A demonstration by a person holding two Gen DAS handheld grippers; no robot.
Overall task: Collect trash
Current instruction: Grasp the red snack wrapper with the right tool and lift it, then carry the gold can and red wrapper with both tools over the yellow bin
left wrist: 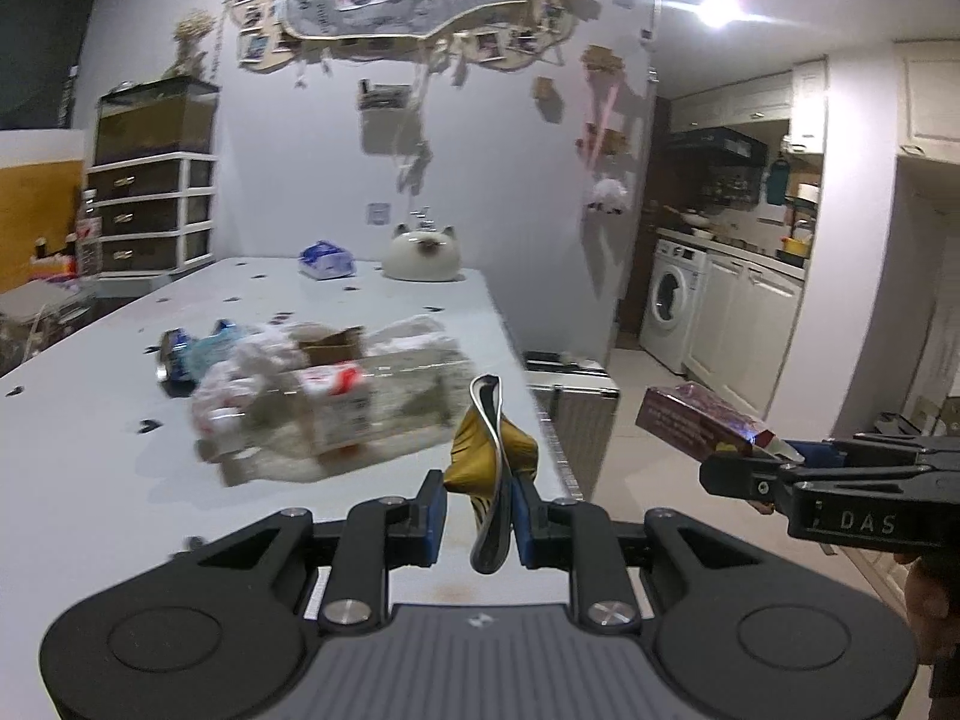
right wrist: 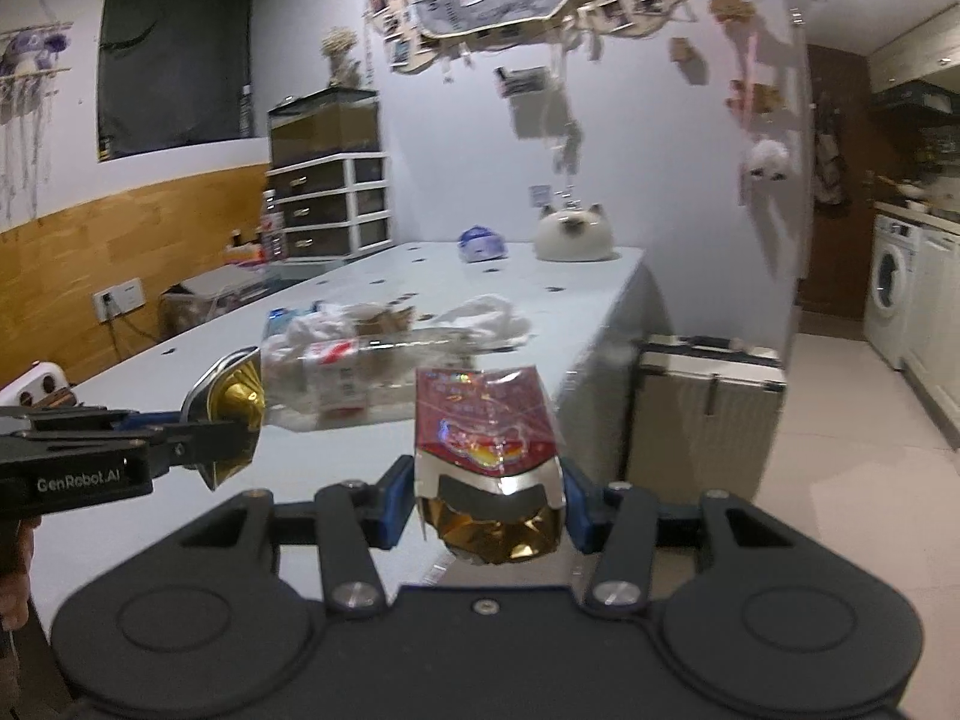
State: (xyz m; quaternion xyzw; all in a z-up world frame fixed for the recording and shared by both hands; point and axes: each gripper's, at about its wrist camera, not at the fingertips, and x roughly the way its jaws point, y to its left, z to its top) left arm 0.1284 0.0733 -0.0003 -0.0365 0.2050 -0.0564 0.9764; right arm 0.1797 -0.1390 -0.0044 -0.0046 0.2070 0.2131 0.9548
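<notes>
The left gripper (left wrist: pixel 480 516) has its two fingers squeezed tight on a gold foil wrapper (left wrist: pixel 489 456). The wrapper sticks up past the fingertips and also hangs down between them. The right gripper (right wrist: pixel 489 504) is clamped on a red box (right wrist: pixel 486 420). The box is open at the near end, and crumpled gold foil (right wrist: pixel 501 531) shows inside it, right between the blue pads (right wrist: pixel 397 501). The rest of the box pokes out ahead of the fingertips.

Past the fingertips of both grippers lies a pile of trash (left wrist: pixel 312 384) on the white table (left wrist: pixel 90 468). In the pile is a clear plastic bottle (left wrist: pixel 372 408) on its side with a red and white label. There is a small open cardboard box (left wrist: pixel 333 345) behind it; what is in it cannot be seen. White crumpled plastic and a blue packet (left wrist: pixel 198 351) lie there too. It is all blurry.

The left wrist view shows the right gripper (left wrist: pixel 750 468) off to the right of its fingers, holding the red box (left wrist: pixel 696 420) from the side. It also shows a kitchen with a washing machine (left wrist: pixel 672 300).

The right wrist view shows the left gripper (right wrist: pixel 222 432) off to the left of its fingers, with the gold wrapper (right wrist: pixel 234 396) in it. Only this view shows the wood wall panel (right wrist: pixel 120 240), a wall socket (right wrist: pixel 118 298) and the dark window (right wrist: pixel 174 54). To the right of the fingers stands a silver suitcase (right wrist: pixel 702 414) beside the table.
</notes>
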